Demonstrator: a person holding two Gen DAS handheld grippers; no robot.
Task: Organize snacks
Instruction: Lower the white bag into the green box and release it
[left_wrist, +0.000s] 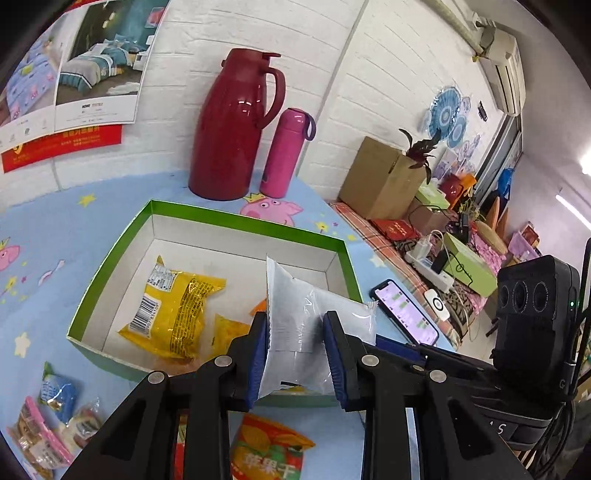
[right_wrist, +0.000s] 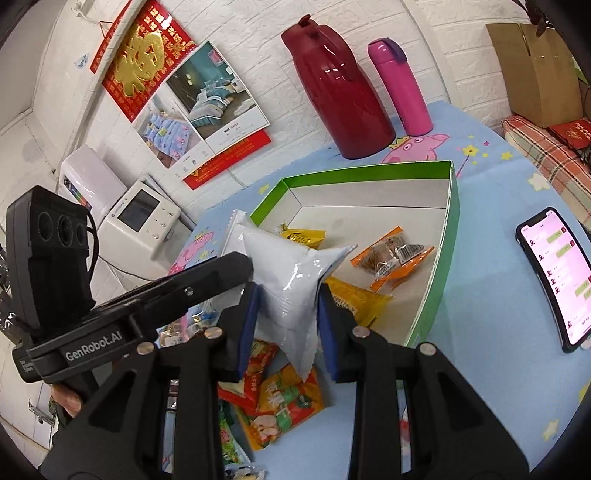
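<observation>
Now | both my grippers pinch one white packet (right_wrist: 286, 284): right gripper (right_wrist: 284, 317) and left gripper (left_wrist: 295, 354) each clamped on it | packet hangs over green box's (left_wrist: 236, 221) near wall, yellow snack (left_wrist: 177, 306) beyond fingertips | step: depositing; next, one must let go.

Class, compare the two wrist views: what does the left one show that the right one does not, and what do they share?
Only the left wrist view shows the air conditioner and the power strip. Only the right wrist view shows the white machine with a screen and the orange snack packet in the box. Both show the white packet held in a gripper, the green box, red jug, pink bottle and phone.
</observation>
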